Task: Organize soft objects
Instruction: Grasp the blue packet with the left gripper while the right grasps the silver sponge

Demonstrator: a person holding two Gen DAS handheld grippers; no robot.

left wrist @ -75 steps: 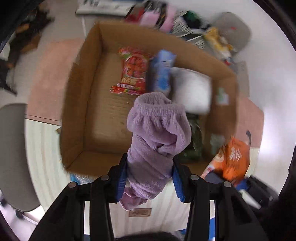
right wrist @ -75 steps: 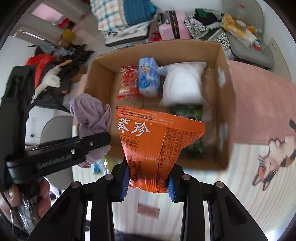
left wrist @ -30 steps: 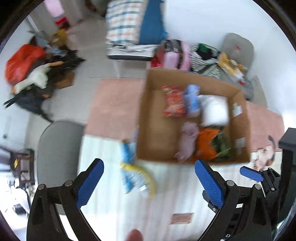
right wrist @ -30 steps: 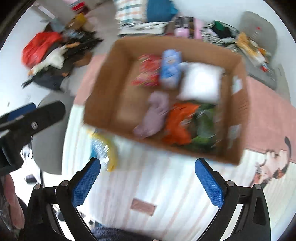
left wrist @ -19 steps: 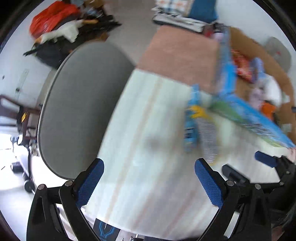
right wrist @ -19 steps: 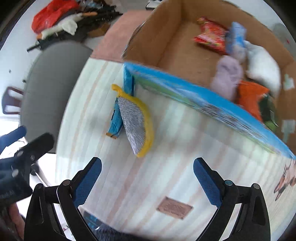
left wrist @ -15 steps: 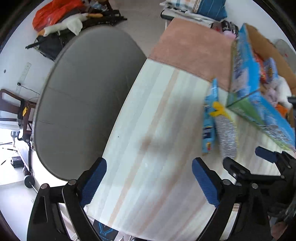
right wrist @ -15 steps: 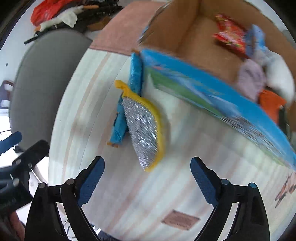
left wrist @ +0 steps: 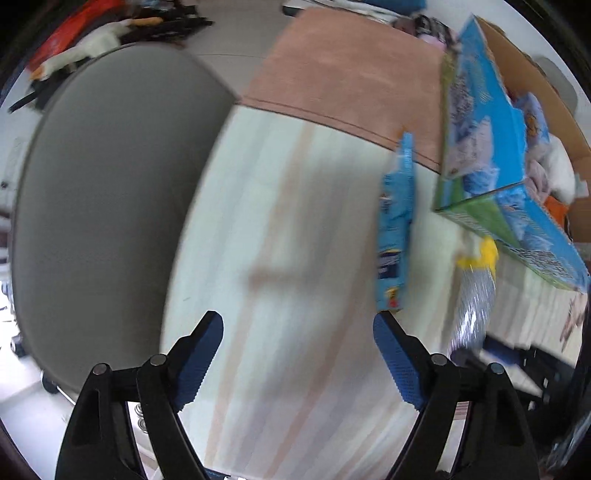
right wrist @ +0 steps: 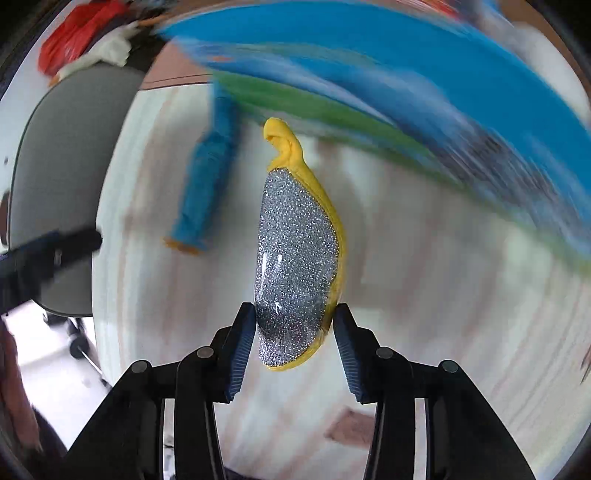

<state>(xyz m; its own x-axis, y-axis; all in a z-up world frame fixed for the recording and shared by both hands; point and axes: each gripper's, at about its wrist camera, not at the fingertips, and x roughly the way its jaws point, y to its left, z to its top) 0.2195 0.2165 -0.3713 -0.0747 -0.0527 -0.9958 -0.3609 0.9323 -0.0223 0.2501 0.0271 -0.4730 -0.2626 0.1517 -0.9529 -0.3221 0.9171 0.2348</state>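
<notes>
A soft yellow pad with a glittery silver face (right wrist: 295, 258) lies on the pale striped table (right wrist: 424, 295). My right gripper (right wrist: 295, 343) is closing on the pad's near end, and both pads touch its sides. A long blue packet (right wrist: 207, 184) lies just left of it. In the left wrist view the blue packet (left wrist: 395, 236) and the yellow pad (left wrist: 474, 295) lie to the right. My left gripper (left wrist: 297, 332) hangs over bare table, its jaws closing with nothing between them. The cardboard box with blue printed sides (left wrist: 480, 147) holds soft items at the far right.
A grey round chair seat (left wrist: 103, 203) sits left of the table edge. A pink rug (left wrist: 343, 74) lies beyond the table. Clothes and bags (left wrist: 92, 33) are piled on the floor at the far left. The left gripper's arm (right wrist: 55, 251) shows at the right view's left edge.
Both grippers let their items go into the box, then came down low over the table. The right jaws closed in around the yellow pad; the left jaws narrowed a little.
</notes>
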